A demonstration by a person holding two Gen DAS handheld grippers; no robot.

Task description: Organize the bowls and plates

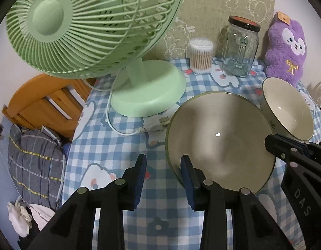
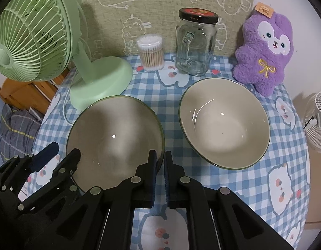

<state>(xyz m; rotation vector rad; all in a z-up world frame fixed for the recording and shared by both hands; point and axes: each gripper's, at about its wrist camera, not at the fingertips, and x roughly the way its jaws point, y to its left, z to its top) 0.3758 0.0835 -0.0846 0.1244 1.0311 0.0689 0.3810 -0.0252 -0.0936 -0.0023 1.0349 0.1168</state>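
Two bowls upright, mouths up, both empty; near bowl just in front of green fan base, far bowl right of it on checked worktop; left gripper apart, astride near bowl's rim; right gripper clamped on its opposite rim.

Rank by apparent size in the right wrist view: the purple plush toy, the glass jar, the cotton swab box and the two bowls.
1. Left bowl and right bowl: they look alike, the left being nearer, so I do not rank them.
2. Purple plush toy
3. Glass jar
4. Cotton swab box
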